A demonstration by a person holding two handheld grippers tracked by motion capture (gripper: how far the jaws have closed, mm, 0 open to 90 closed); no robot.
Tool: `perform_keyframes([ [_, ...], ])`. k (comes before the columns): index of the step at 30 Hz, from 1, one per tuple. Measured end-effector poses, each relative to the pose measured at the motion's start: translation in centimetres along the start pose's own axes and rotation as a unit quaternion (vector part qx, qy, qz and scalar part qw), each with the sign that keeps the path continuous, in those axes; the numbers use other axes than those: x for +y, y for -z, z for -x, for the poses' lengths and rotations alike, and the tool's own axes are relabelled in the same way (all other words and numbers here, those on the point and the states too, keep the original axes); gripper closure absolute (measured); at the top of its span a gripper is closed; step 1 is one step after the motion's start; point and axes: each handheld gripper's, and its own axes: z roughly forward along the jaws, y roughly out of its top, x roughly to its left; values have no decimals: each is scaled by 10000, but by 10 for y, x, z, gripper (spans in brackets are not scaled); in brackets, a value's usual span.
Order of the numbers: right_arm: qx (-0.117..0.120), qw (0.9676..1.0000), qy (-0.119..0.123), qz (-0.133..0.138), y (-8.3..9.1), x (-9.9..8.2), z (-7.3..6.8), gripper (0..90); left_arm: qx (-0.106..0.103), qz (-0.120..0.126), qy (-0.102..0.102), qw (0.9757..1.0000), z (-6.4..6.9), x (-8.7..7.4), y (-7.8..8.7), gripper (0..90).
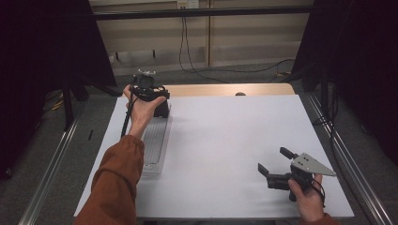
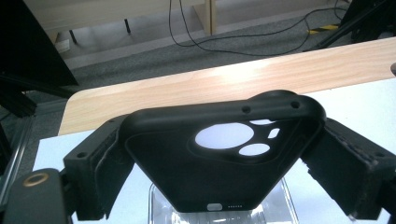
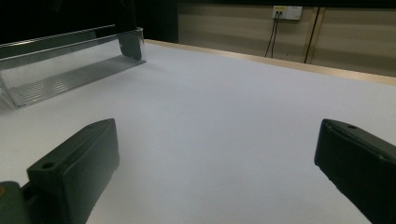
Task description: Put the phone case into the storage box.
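Nearest me, my right gripper (image 1: 270, 164) rests low over the white sheet (image 1: 225, 140) at the near right, its jaws spread wide with nothing between them; in the right gripper view I see bare sheet in the gap. Farther out on the left, my left gripper (image 1: 151, 93) is clamped on one black phone case (image 2: 219, 154), gripping it by its two long edges, held just above the far end of one clear plastic tray (image 1: 155, 140). I count three camera cut-outs in the case. The tray lies lengthwise along the sheet's left edge. Beyond it runs the wooden table edge (image 2: 224, 79).
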Motion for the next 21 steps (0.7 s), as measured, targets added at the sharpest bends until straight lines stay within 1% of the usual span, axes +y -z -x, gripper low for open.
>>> perform_keyframes([
  [3, 3, 10000, 9, 2, 0, 0, 0, 0, -45, 4, 38, 10000, -1, 0, 0, 122],
  [6, 3, 10000, -12, 6, 0, 0, 0, 0, -71, 16, 22, 10000, -1, 0, -1, 122],
  [8, 7, 10000, -2, 0, 0, 0, 0, 0, -112, 41, 86, 9999, -2, 0, -1, 123],
  [12, 0, 10000, -29, 6, 0, 0, 0, 0, -115, 76, -29, 9999, 1, 1, 0, 128],
  [15, 0, 10000, -33, 2, 0, 0, 0, 0, -111, 97, 50, 9999, 0, 1, -1, 128],
  [18, -4, 10000, -9, 3, 0, 0, 0, 0, -146, 100, 71, 9998, -2, 1, -3, 127],
  [21, -11, 10000, -41, 5, 0, 0, 1, 0, -195, 105, 90, 9997, -4, 1, -3, 125],
])
